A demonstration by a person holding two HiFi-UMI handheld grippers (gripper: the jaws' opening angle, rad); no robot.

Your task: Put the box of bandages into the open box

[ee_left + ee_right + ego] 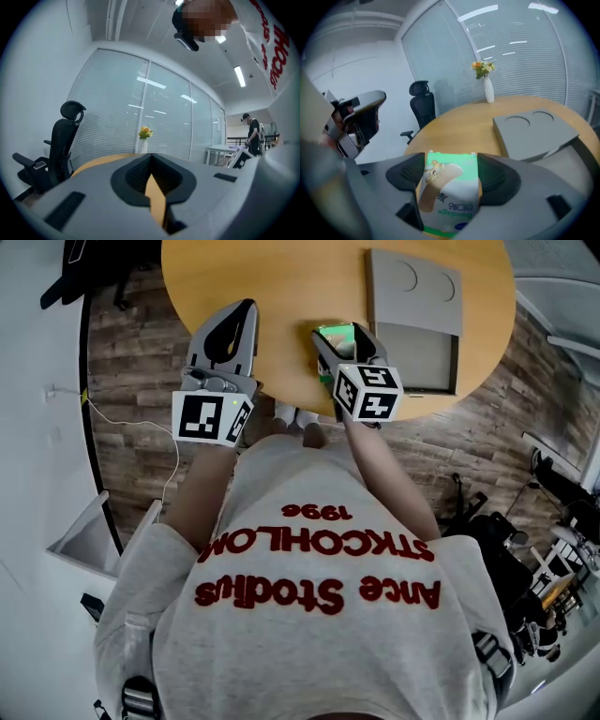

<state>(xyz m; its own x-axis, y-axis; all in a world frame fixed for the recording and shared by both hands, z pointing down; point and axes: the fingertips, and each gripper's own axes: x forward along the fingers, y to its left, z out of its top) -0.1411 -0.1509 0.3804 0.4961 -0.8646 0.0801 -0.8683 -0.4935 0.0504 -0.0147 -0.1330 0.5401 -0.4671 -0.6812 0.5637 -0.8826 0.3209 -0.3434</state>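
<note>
The bench (281,296) is round with a pale wood top, and it stands on a plank floor (122,381). A flat grey box (413,320) lies on the right half of the bench, laid open. One panel has two shallow round recesses, and the darker panel nearer the person reaches almost to the rim. In the right gripper view, one corner of the box looks to be at the rim or just past it. At the far rim a slim white vase (489,91) stands upright, holding yellow and orange flowers (482,67). The wood between the vase and the box is bare.
</note>
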